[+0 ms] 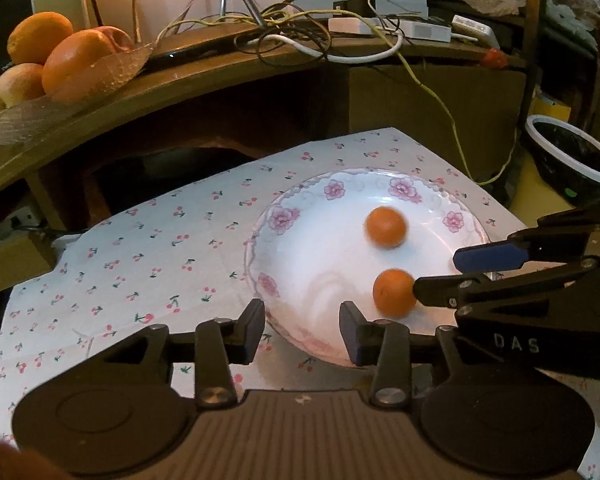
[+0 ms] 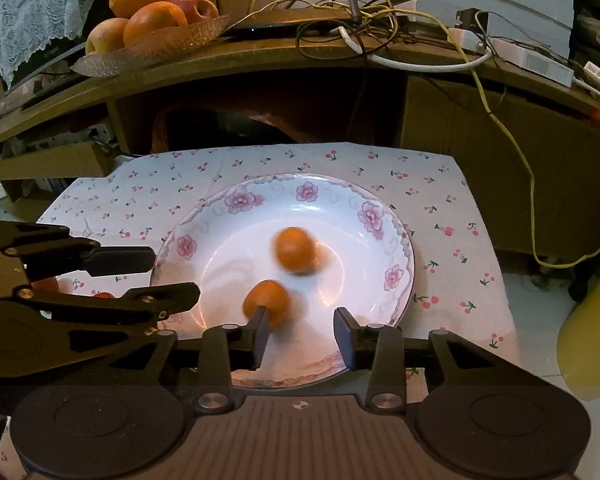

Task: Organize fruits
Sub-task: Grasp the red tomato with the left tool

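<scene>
Two small round orange fruits are seen lying in the white shallow ceramic plate with pink flowers round its rim point(image 2: 384, 216), which rests on a white cloth printed with small red cherries point(image 2: 440, 200). Both fruits appear blurred, so they are judged to be rolling.

The right gripper point(image 2: 302, 330) is held with its jaws spread apart and nothing between them, low over the near rim of the plate. The nearer orange fruit point(image 2: 266, 300) lies just ahead of it and toward its left side, partly hidden behind the left fingertip point(image 2: 260, 334); whether it touches that finger cannot be told. The farther orange fruit point(image 2: 295, 249) lies beyond, closer to the plate's middle and nearer the gripper's centre line. Being round, neither fruit has a long axis to align with.

The left gripper point(image 1: 302, 330) is likewise held parted and empty, over the plate's left edge, with the nearer fruit to its right. The right gripper is judged the closer one to both fruits; a small shift leftward would be needed to centre the nearer fruit.

On the curved wooden shelf point(image 2: 300, 52) behind, a clear glass dish point(image 2: 156, 46) is seen holding four larger fruits: two oranges and two apples.
</scene>
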`<state>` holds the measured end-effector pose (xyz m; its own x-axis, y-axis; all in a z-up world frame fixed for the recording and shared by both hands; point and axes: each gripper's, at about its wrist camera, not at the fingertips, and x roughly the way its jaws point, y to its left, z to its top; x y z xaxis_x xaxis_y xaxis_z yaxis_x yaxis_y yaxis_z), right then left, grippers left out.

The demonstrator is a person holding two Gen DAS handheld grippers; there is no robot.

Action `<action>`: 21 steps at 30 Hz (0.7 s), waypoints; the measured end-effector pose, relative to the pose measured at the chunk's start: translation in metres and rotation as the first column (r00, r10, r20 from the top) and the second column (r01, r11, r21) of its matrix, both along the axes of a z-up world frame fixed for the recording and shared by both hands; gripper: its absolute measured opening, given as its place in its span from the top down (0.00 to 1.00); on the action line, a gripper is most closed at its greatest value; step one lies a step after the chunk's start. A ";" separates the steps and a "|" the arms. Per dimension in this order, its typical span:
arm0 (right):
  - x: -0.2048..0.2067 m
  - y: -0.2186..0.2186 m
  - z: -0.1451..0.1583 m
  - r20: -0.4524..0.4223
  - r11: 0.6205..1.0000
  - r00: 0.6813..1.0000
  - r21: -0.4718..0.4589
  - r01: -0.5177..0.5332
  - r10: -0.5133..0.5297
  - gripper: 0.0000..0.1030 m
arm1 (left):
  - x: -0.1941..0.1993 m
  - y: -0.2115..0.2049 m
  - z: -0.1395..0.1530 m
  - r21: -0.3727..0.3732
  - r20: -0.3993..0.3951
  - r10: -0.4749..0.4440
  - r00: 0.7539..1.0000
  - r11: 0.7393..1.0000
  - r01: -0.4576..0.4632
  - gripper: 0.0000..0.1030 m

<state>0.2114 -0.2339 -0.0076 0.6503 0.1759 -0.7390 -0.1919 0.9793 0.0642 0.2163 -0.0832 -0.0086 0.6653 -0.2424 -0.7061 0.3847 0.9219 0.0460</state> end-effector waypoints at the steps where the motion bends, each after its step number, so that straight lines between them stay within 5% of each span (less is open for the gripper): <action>1: -0.001 0.001 0.001 0.005 1.000 1.000 -0.001 -0.001 0.001 0.62 | -0.002 0.002 0.002 -0.001 0.002 0.001 1.000 1.000 -0.001 0.55; 21: -0.040 0.023 0.017 0.014 0.997 0.997 0.042 -0.070 0.070 0.61 | -0.064 0.057 0.019 -0.010 -0.026 0.071 0.997 0.997 -0.072 0.52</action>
